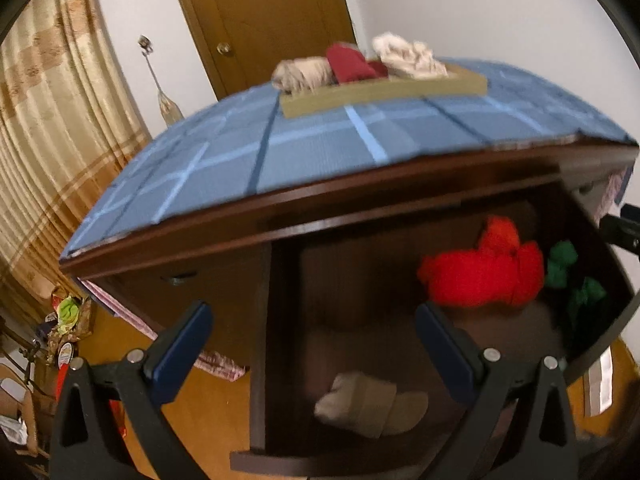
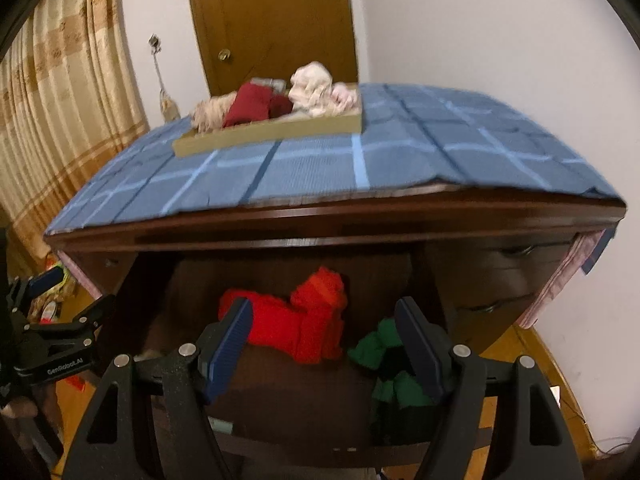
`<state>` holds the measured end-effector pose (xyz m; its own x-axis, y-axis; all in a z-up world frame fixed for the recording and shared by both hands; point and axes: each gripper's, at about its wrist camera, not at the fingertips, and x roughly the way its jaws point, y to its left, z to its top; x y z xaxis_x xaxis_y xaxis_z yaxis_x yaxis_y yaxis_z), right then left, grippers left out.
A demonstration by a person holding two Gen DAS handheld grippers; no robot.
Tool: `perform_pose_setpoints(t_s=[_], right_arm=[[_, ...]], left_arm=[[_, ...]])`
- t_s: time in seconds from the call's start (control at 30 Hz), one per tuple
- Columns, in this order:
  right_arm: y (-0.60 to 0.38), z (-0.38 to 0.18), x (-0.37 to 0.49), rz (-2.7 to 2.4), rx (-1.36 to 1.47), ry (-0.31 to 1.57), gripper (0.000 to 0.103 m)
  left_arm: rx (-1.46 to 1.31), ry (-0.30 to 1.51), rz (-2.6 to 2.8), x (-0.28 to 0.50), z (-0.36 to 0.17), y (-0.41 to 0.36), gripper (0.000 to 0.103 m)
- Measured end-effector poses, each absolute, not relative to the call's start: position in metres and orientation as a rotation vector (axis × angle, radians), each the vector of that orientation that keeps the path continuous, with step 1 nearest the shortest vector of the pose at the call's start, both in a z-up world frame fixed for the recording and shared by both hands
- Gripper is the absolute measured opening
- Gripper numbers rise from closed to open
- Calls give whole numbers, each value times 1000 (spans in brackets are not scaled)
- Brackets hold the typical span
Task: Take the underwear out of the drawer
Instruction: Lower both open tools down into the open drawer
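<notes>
The drawer [image 2: 280,412] stands pulled out under the dark wood desk [image 2: 320,220]. In it lies the red underwear [image 2: 296,328], bunched, its long axis running roughly nine to three o'clock in the right wrist view, with one lump rising at the three o'clock end. The right gripper [image 2: 324,340] hangs over it with jaws wide and nothing clasped; the red bundle shows between the fingers, the green underwear [image 2: 376,350] by the right one. The left gripper [image 1: 314,354] is likewise spread and empty; the red piece lies at its one o'clock, a beige piece [image 1: 368,406] at five o'clock.
</notes>
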<state>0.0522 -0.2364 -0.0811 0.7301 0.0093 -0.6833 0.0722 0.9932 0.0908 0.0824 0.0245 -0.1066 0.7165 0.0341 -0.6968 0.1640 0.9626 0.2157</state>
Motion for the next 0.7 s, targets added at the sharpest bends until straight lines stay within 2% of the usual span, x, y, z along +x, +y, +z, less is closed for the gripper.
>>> perform_pose_setpoints(t_s=[0.5, 0.7], right_arm=[[-230, -123, 80, 256, 54, 938, 75], [-181, -132, 127, 442, -200, 1002, 75]], left_arm=[[288, 884, -161, 89, -126, 50, 102], [199, 896, -159, 95, -113, 78, 102]])
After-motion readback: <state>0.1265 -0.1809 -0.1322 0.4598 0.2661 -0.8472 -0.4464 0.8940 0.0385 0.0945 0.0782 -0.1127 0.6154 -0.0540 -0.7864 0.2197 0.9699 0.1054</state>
